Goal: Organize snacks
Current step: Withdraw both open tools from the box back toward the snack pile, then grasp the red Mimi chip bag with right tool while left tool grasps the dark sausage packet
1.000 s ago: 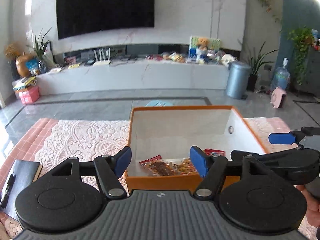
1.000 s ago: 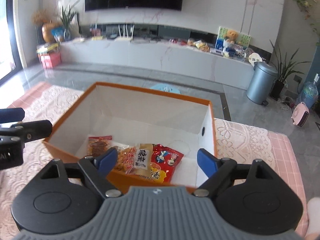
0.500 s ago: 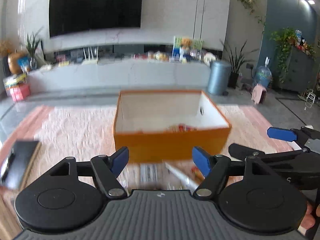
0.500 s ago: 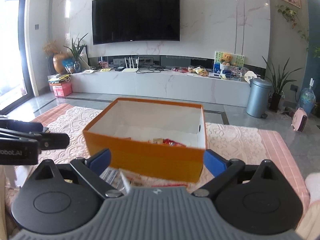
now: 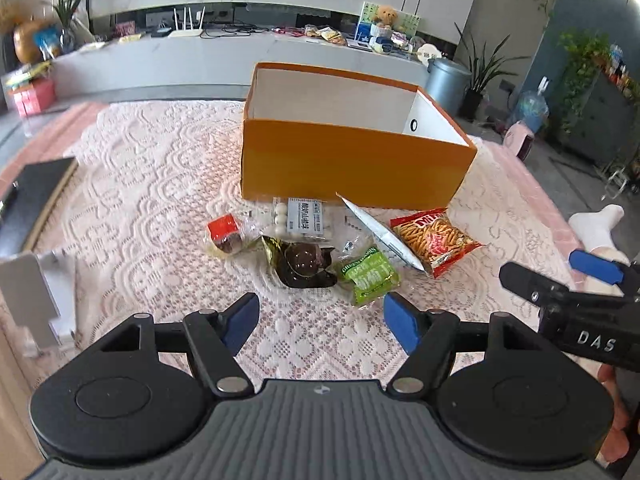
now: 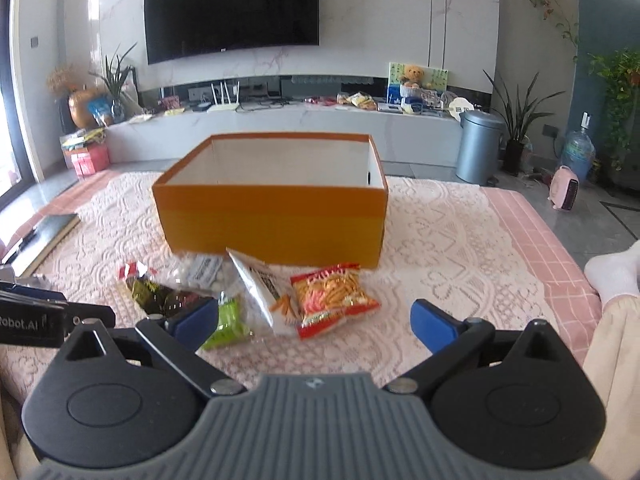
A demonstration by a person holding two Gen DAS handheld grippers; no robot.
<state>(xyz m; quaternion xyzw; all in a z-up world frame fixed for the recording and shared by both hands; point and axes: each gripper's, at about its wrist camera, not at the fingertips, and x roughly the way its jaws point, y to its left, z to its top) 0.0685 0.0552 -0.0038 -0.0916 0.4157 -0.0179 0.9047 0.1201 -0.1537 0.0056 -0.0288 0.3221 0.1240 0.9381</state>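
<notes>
Nearest in the left wrist view, the left gripper [image 5: 320, 316] is hovering over a pink lace tablecloth [image 5: 140, 184], its blue-padded fingers spread wide and released, nothing between them. At the right edge of that view the right gripper [image 5: 560, 276] is reaching in from the side. In its own view, the right gripper [image 6: 316, 320] is opening its jaws wide; they are gripping nothing, though the snack pile is showing in the gap beyond them.

Just past the fingers, loose snacks are lying on the cloth in a cluster. A green packet [image 5: 370, 276] is sitting closest, touching a dark brown wrapper [image 5: 302, 262] to its left. Further left, a small red-topped packet [image 5: 225, 234] is lying slightly apart. A red bag of orange sticks [image 5: 434, 240] is resting on the right of the pile, with a white pouch [image 5: 380, 232] lying tilted beside it. A clear pack of white balls with a printed label [image 5: 302, 218] is sitting just in front of the box.

Behind the snacks, an orange box [image 5: 352, 160] with a white interior is standing open on the cloth; its floor is hidden from here. A dark notebook [image 5: 32, 196] is lying at the left edge of the table.

Far behind, a television [image 6: 232, 14] is hanging on a marble wall above a long low cabinet [image 6: 280, 128].
</notes>
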